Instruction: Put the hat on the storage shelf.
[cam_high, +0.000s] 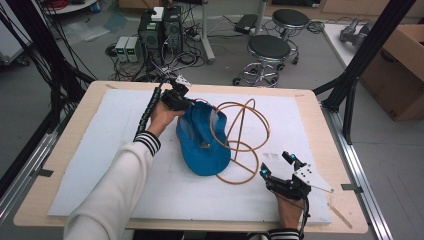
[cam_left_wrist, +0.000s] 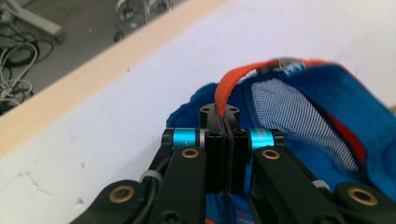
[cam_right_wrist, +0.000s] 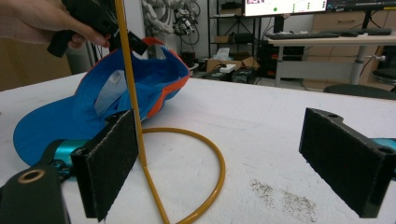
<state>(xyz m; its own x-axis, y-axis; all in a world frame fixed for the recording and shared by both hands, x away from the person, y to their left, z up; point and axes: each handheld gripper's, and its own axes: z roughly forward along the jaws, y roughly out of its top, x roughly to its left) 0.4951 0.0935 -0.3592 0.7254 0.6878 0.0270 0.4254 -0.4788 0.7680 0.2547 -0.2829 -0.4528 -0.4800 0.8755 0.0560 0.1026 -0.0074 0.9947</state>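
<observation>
Blue cap (cam_high: 202, 142) lies mid-table, rear edge lifted at 11 o'clock, brim toward 6. Orange wire stand (cam_high: 241, 142) sits touching cap at 3 o'clock. Left gripper (cam_high: 176, 97) clamped tight on cap's orange rear trim (cam_left_wrist: 229, 84). Right gripper (cam_high: 278, 167) at 4 o'clock, jaws wide, empty. Step, prob.: raising cap to mount on stand. Next needs lift clear, w/ right steadying frame.

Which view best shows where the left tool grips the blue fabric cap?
Left gripper view: the left tool is shut on the blue fabric cap at its orange rim. High view shows the grip small; right gripper view, partly behind a hand.
</observation>
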